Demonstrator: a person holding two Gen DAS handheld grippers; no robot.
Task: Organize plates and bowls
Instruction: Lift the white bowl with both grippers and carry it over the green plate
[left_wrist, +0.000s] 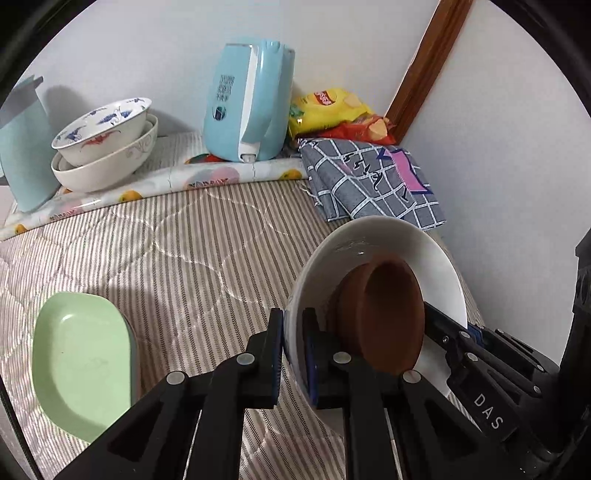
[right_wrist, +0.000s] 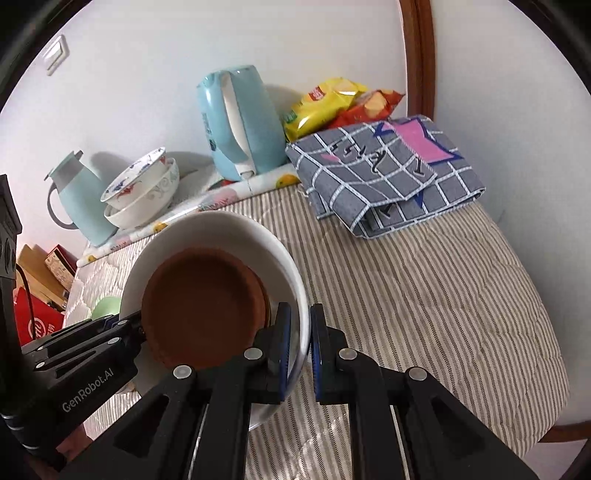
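Both grippers are on the same white bowl (left_wrist: 373, 243) here. The left gripper (left_wrist: 293, 354) pinches the rim at lower centre of its view, one finger outside and one inside the wall. The right gripper (right_wrist: 300, 354) does the same on the opposite rim, jaws squeezed onto the wall. A brown bowl (right_wrist: 201, 306) sits inside the white one, tipped against its side. Everything's over a striped mattress (right_wrist: 424, 295).

In the left view a green plate (left_wrist: 81, 362) lies on the mattress at lower left, well apart from the white bowl. Two stacked bowls (left_wrist: 103, 144) sit upper left near the wall, a blue kettle (left_wrist: 247, 99) is top centre, with chip bags (left_wrist: 332, 110) and a folded checked cloth (left_wrist: 369, 181) to its right.
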